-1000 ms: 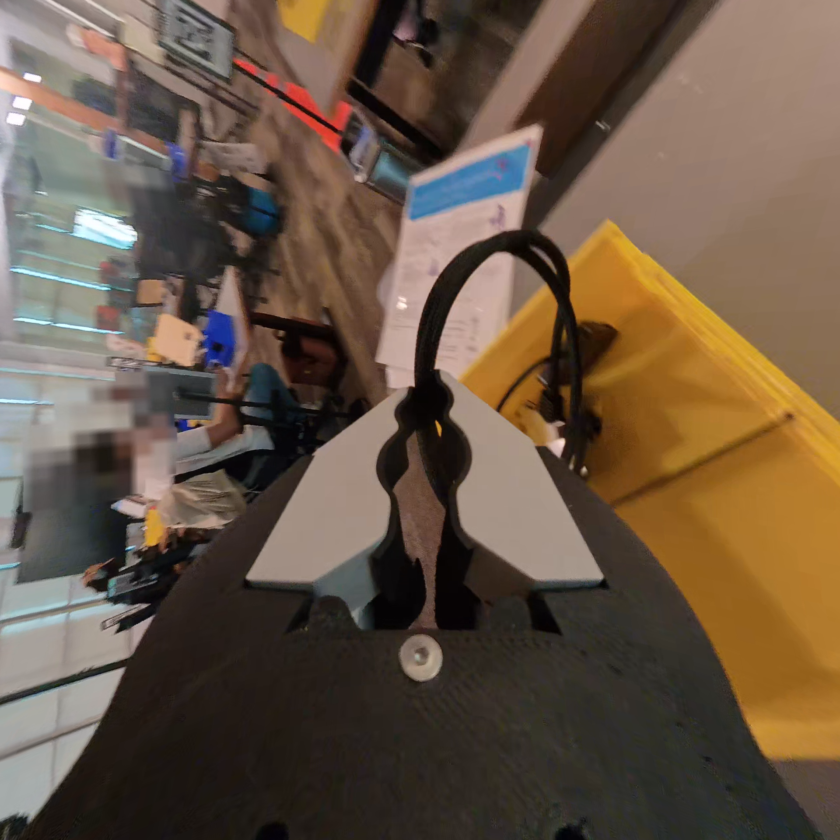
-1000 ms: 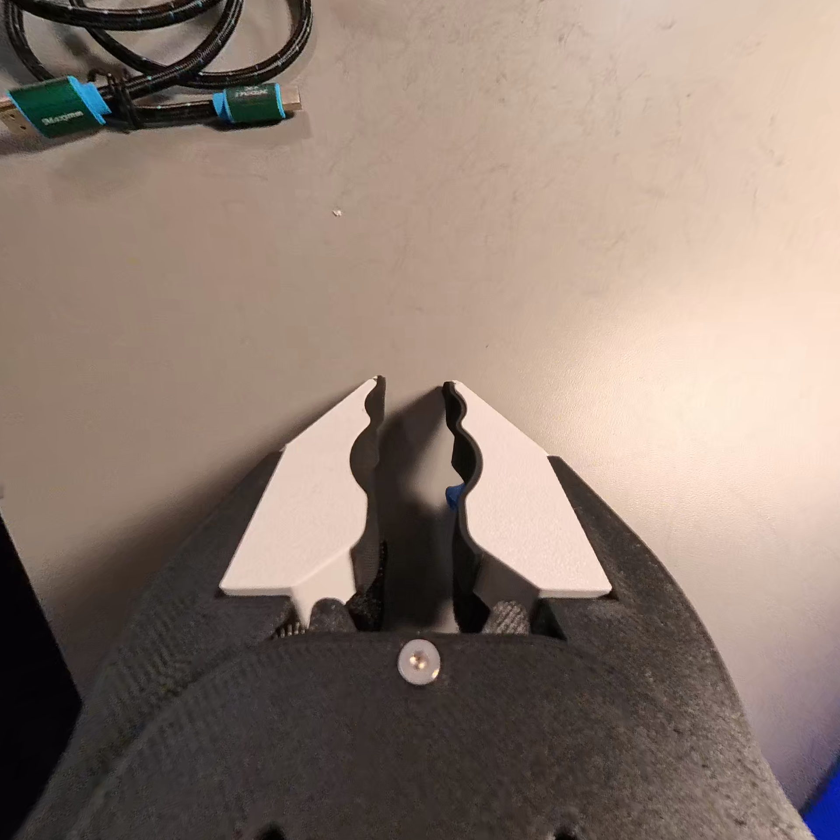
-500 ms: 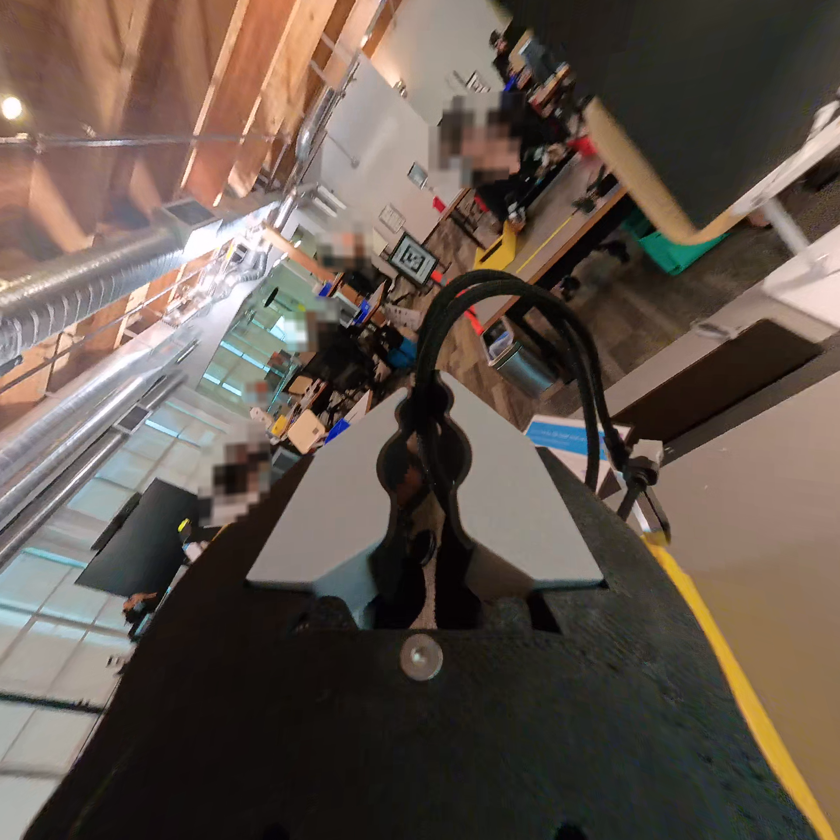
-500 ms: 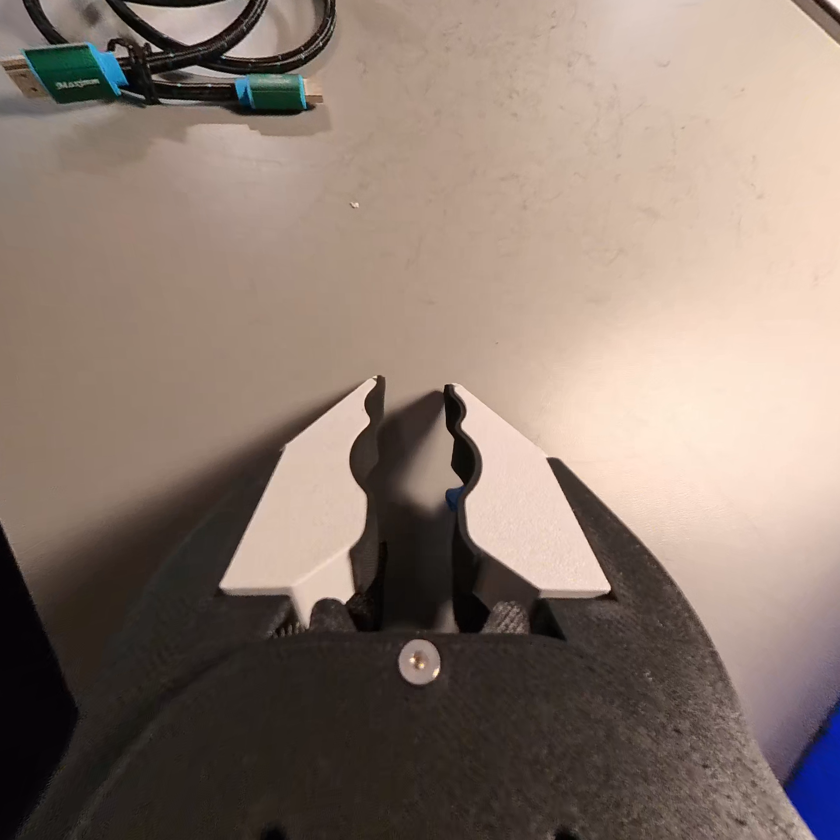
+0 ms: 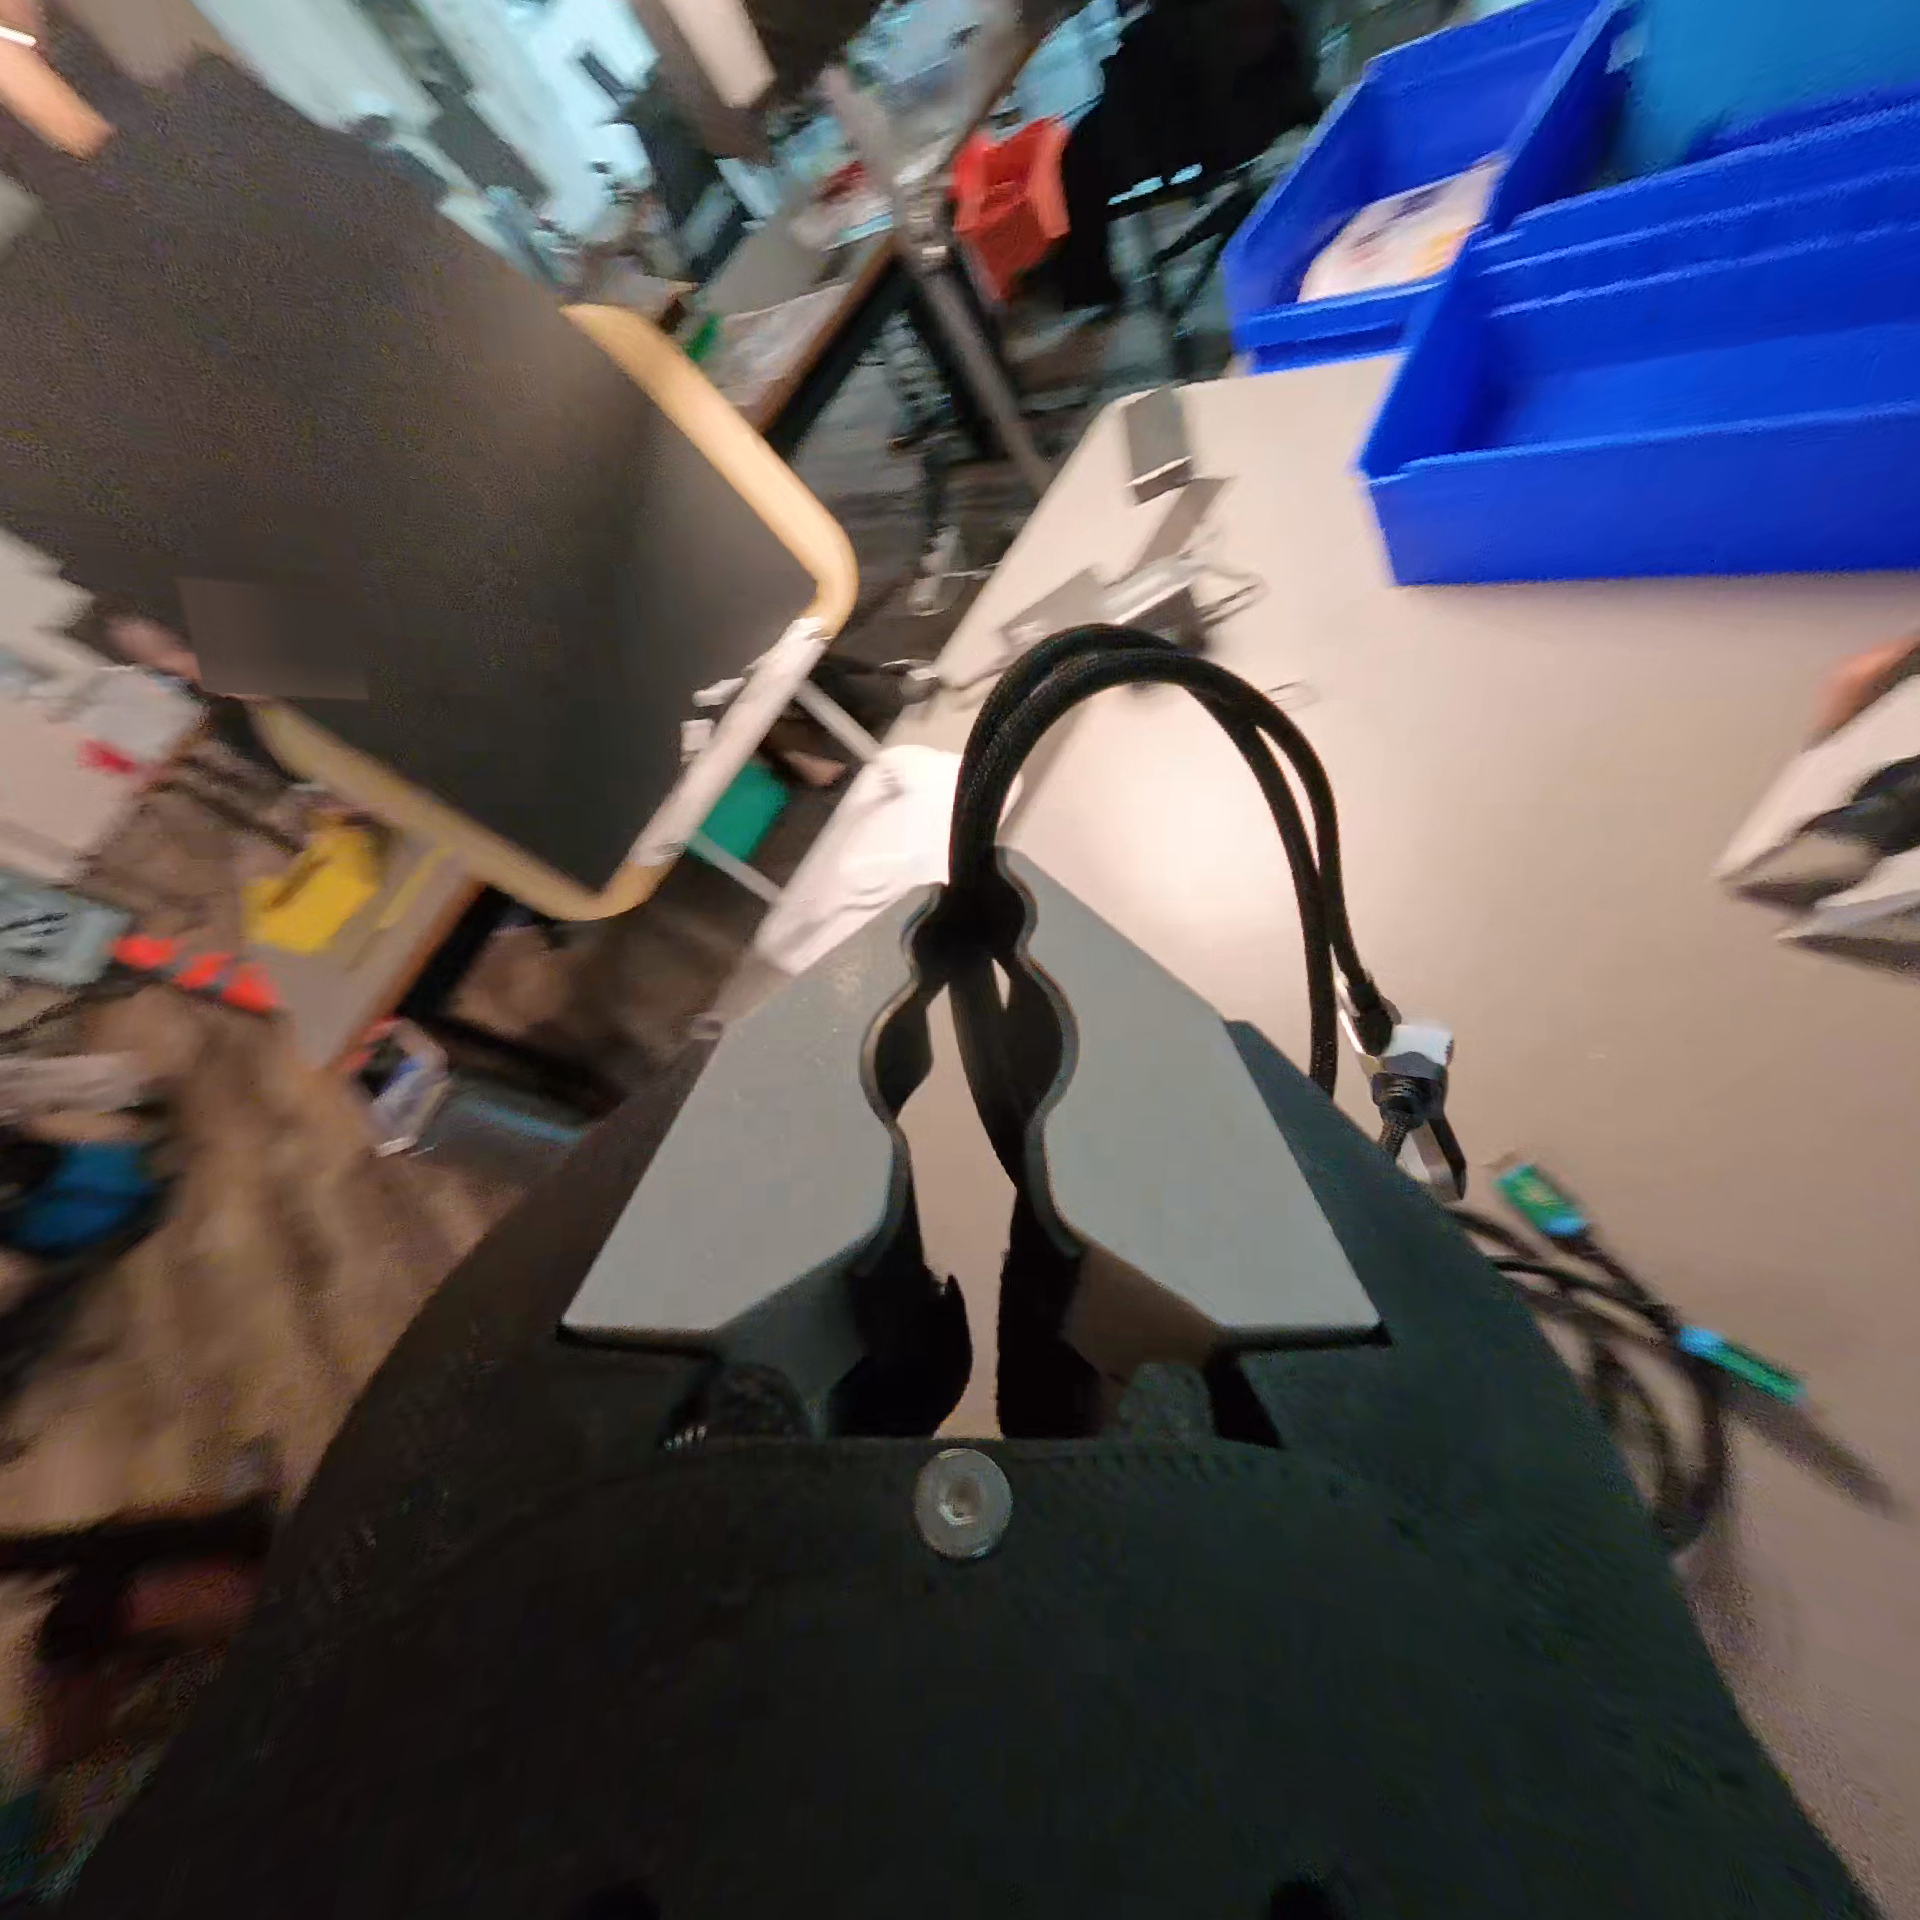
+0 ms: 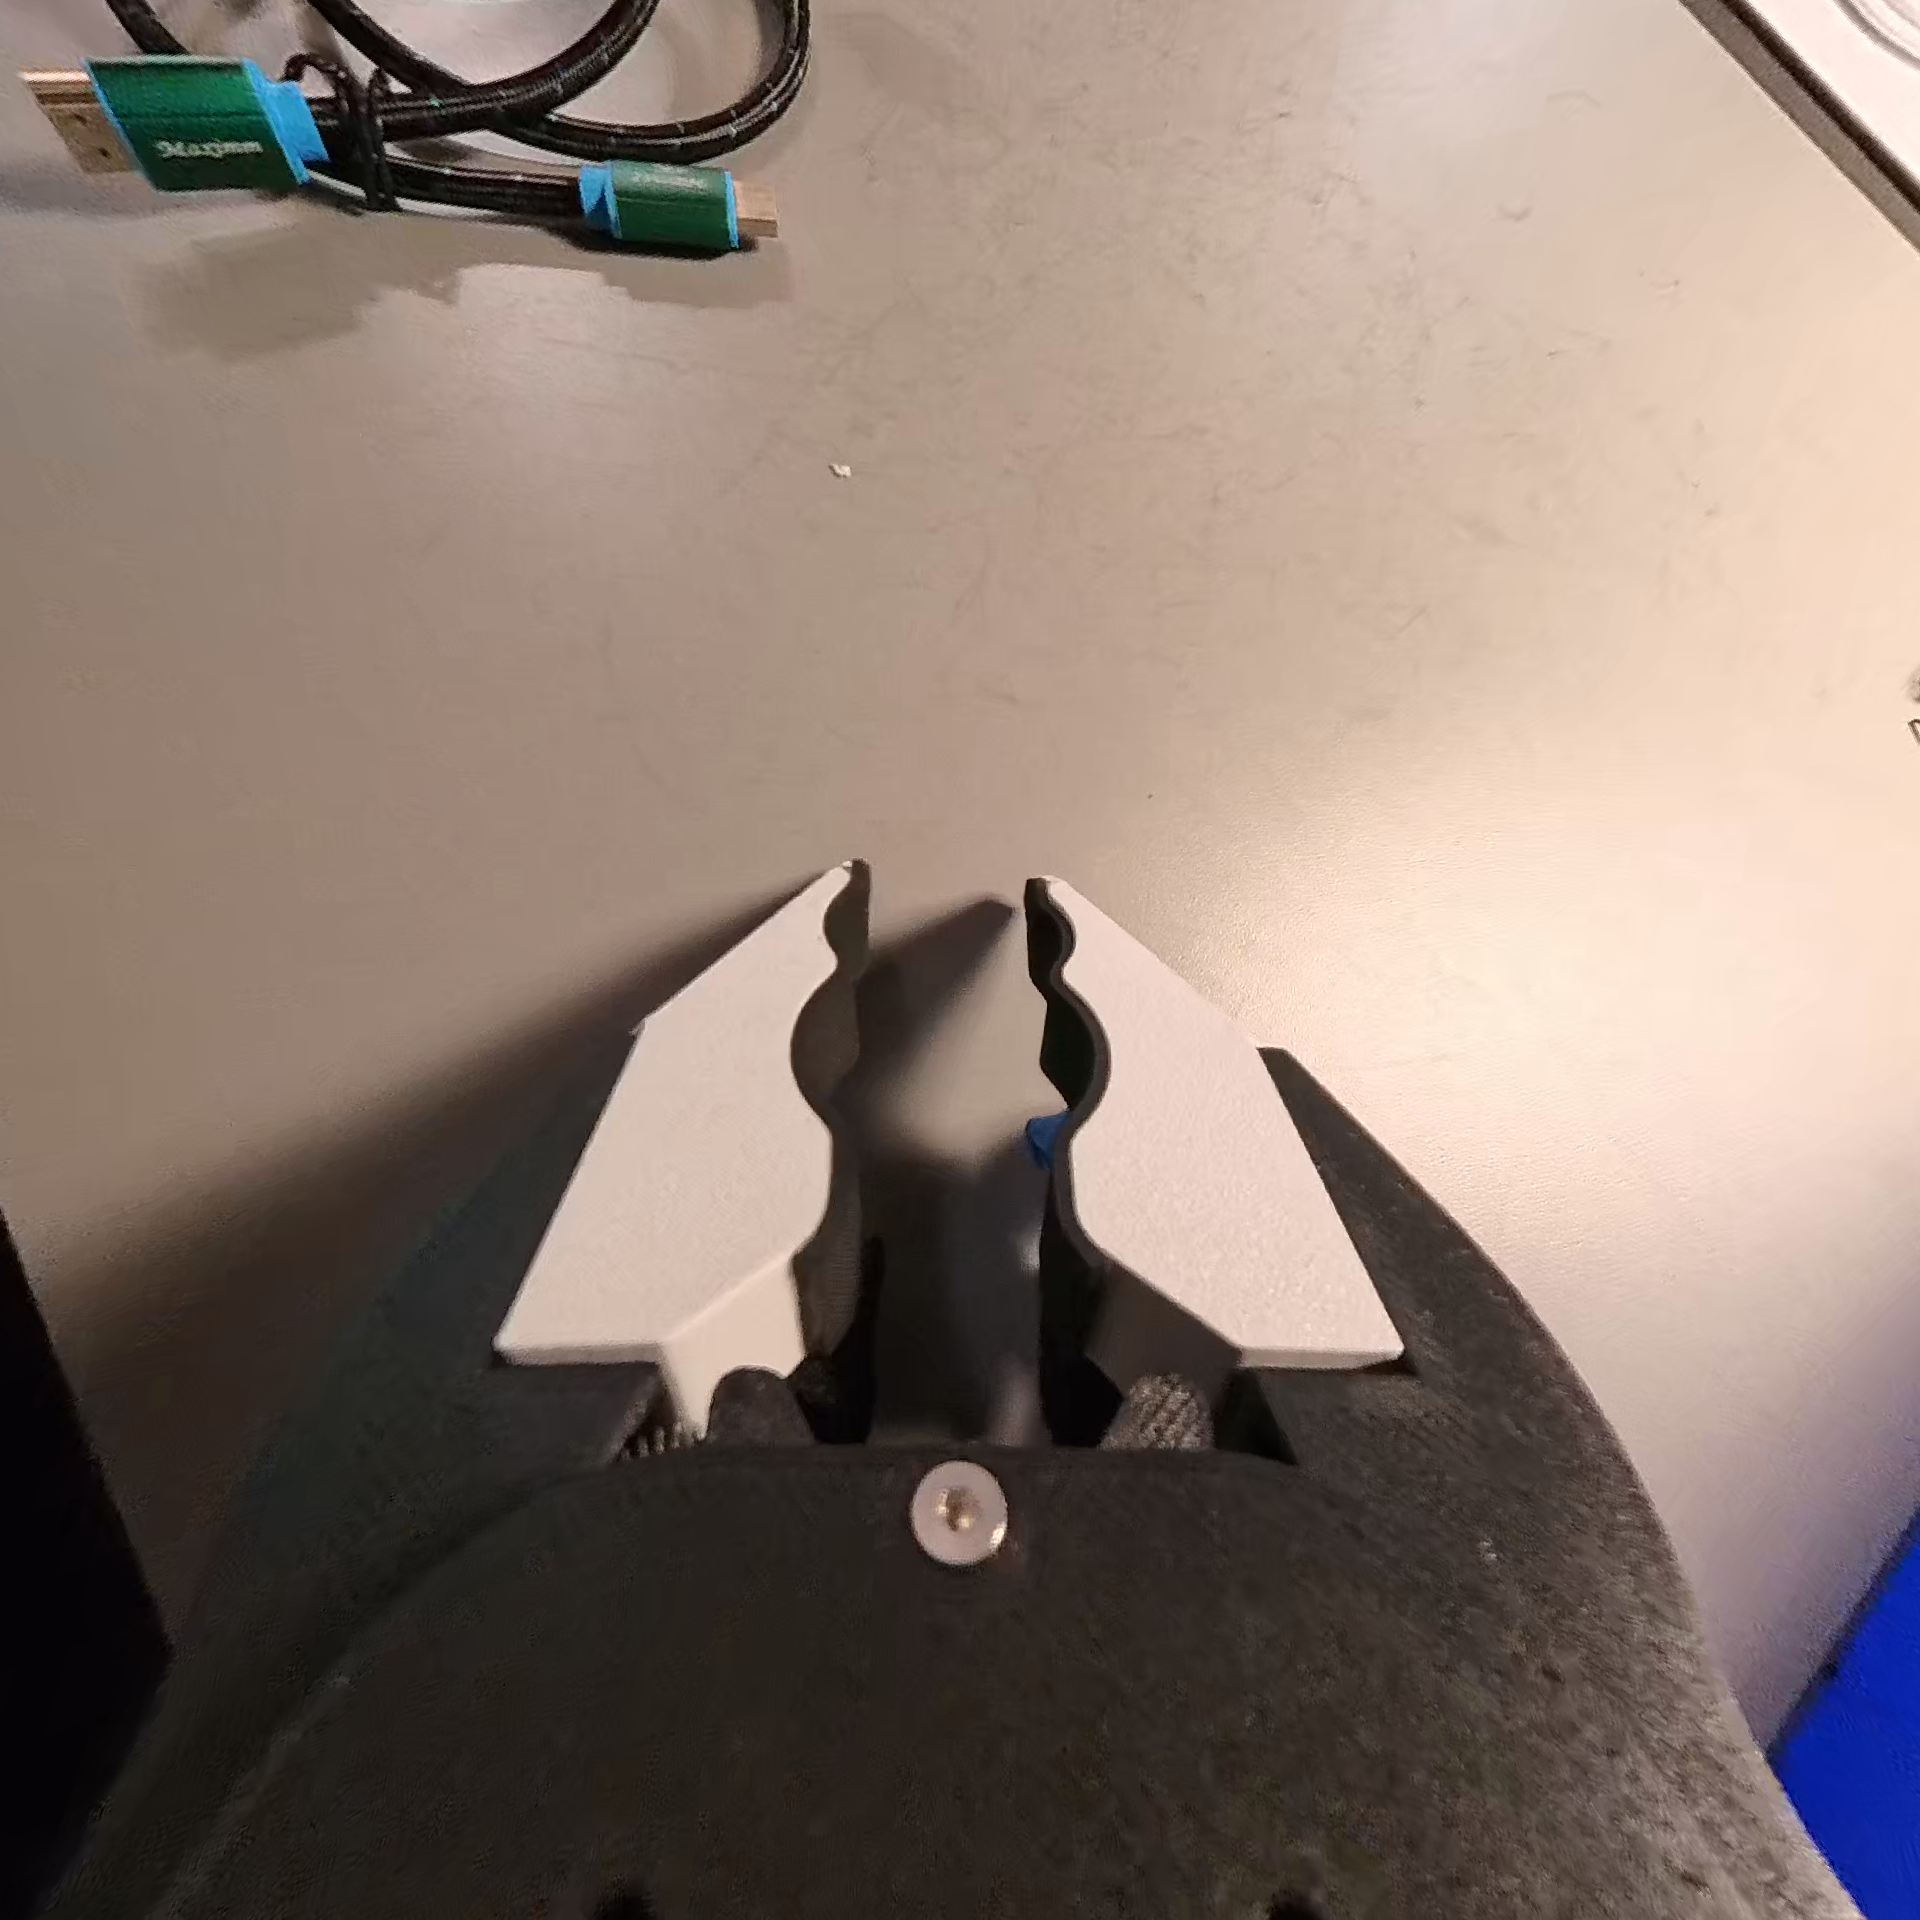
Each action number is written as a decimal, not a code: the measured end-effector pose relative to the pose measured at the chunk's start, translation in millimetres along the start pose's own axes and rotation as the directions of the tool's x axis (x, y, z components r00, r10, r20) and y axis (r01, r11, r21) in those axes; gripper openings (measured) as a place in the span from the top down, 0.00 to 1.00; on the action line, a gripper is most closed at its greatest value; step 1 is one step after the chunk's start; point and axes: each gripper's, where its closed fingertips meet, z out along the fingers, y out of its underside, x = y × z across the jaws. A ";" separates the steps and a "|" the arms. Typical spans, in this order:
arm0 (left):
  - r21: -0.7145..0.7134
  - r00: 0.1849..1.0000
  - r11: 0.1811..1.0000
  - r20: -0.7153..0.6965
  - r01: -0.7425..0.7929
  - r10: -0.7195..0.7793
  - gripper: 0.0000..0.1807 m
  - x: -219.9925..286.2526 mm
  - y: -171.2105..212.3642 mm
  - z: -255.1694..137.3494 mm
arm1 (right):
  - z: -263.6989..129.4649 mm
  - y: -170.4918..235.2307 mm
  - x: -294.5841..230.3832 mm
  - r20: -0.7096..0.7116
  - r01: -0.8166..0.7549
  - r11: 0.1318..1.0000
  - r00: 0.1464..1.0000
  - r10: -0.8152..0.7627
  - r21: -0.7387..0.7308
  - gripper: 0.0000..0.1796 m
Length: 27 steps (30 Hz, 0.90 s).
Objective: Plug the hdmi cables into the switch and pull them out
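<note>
My left gripper (image 5: 971,914) is shut on a bundled black braided cable (image 5: 1132,675) that loops up from the fingertips and hangs down to the right, ending in a tied bunch with a connector (image 5: 1413,1091). It is held above the left edge of the grey table (image 5: 1507,831). A second braided cable with green and blue plugs (image 5: 1538,1210) lies on the table to the right. In the right wrist view the same cable (image 6: 582,114) lies at the top left, with a large green plug (image 6: 187,135) and a smaller one (image 6: 670,203). My right gripper (image 6: 945,883) is slightly open and empty, low over the table (image 6: 1143,520). No switch is in view.
Blue bins (image 5: 1662,343) stand at the far right of the table. A dark panel with a wooden rim (image 5: 416,520) and a cluttered floor lie left of the table. Flat grey items (image 5: 1132,582) sit at the far table edge. A blue bin corner (image 6: 1860,1704) shows bottom right. Tip to tip, the grippers are about 45 cm apart. To reach the large green plug (image 6: 187,135) in a straight line is about 20 cm for my right fingers, about 35 cm for my left. It turns up in the left wrist view (image 5: 1761,1362) as well.
My left gripper has swung with the black cable from the yellow bin, past the room, to over the grey table. My right gripper has moved nearer the green-plugged cable.
</note>
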 end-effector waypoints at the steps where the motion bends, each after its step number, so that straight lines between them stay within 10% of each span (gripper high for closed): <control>1: 0.010 0.997 0.999 -0.066 0.033 -0.032 0.96 14.6 1.3 11.6 | 0.0 -0.1 -0.3 0.003 0.000 1.000 1.000 0.000 0.000 0.81; 10: -0.080 0.892 0.963 -0.364 0.258 -0.269 0.96 79.5 59.2 130.7 | -0.3 -0.4 -1.7 0.014 -0.001 1.000 1.000 0.001 0.002 0.77; 27: -0.306 0.838 0.895 -0.345 0.325 -0.422 0.96 73.6 197.3 233.8 | 28.5 -36.7 66.8 -0.081 0.114 0.993 0.990 -0.116 -0.023 0.65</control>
